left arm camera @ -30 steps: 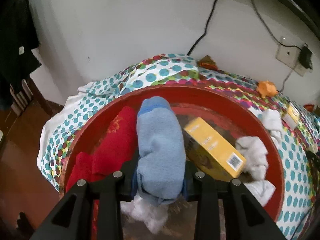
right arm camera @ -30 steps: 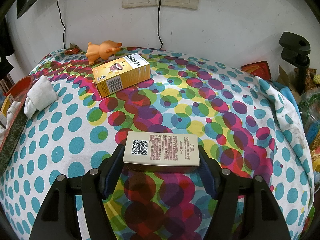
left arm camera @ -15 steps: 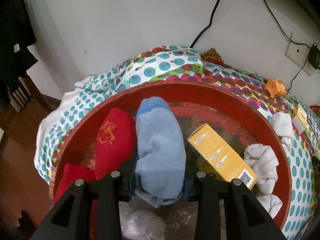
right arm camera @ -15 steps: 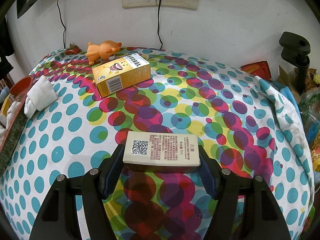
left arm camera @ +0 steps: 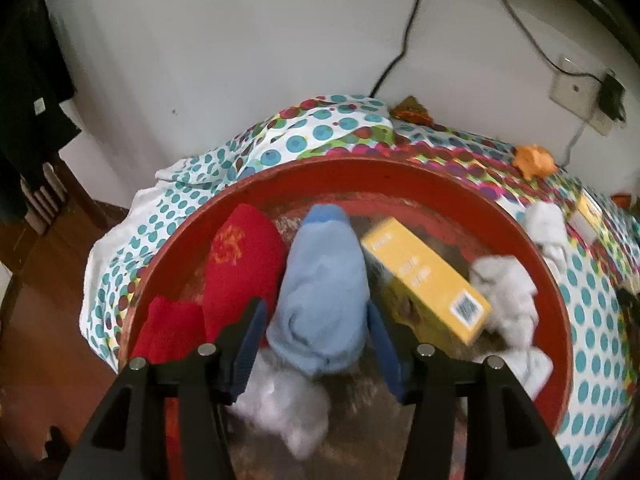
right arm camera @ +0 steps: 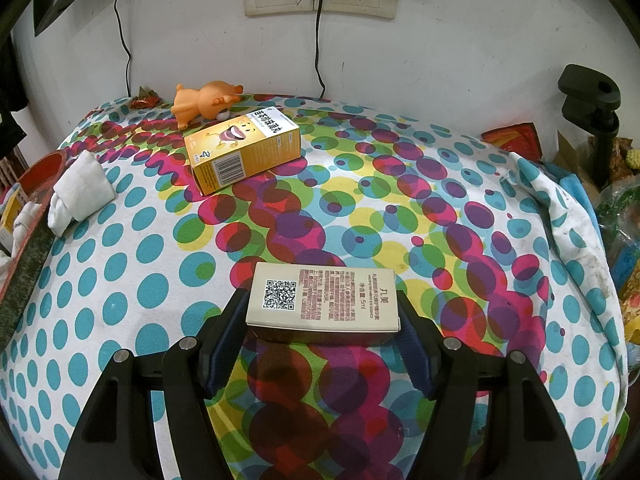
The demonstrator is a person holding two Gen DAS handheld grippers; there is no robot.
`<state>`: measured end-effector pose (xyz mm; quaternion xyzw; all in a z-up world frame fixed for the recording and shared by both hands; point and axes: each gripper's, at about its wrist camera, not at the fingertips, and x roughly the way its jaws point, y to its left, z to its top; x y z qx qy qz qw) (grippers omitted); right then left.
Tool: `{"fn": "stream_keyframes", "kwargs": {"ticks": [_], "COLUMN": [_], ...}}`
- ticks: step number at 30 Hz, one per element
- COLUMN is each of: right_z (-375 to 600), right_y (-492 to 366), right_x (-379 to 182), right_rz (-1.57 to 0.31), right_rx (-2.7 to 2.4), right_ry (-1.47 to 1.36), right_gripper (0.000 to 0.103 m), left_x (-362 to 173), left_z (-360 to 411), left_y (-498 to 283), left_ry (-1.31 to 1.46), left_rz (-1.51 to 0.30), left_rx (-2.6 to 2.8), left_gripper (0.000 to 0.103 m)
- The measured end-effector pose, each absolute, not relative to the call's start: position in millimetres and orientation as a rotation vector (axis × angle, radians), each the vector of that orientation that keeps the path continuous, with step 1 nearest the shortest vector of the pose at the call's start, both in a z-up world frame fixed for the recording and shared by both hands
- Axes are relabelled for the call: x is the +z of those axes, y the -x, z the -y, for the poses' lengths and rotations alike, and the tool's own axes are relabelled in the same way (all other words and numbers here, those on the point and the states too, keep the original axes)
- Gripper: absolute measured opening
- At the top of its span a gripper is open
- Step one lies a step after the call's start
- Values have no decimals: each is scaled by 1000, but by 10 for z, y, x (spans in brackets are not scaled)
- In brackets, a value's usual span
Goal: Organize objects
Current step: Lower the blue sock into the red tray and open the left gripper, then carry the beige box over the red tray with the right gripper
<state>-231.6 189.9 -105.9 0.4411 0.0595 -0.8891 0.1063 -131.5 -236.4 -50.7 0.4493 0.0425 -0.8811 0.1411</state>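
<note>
On the dotted bedsheet [right arm camera: 120, 280], the left gripper [left arm camera: 316, 336] has just been opening, jaws spread, releasing the blue sock [left arm camera: 324, 292] into the red basin [left arm camera: 400, 172]. The right gripper [right arm camera: 322, 328] pinches the beige box [right arm camera: 324, 300] near the front edge. Next move, probably: carry it to the basin.

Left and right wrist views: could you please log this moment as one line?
left gripper: jaws just opening, blue sock released into red basin | right gripper: shut on beige box over spotted cloth
</note>
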Motion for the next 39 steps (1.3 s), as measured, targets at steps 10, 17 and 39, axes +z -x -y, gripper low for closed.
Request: {"fn": "stream_keyframes", "kwargs": {"ticks": [10, 17, 39], "right_z": [-1874, -1869, -1820], "right_y": [2305, 2304, 2240], "right_x": [-1057, -1048, -1037], "right_rz": [-196, -195, -139], "right_rx": [-2616, -2618, -2689], "right_ry": [-1288, -1290, -1330], "right_gripper": [60, 60, 59], "left_x": [-425, -414, -433], "left_z": [1957, 1916, 2081], "left_y": [925, 704, 0], "left_ry": [-1301, -1253, -1094], "left_rz": [-35, 1, 50], "left_rx": [-2673, -2679, -2586], "left_gripper": [56, 56, 57]}}
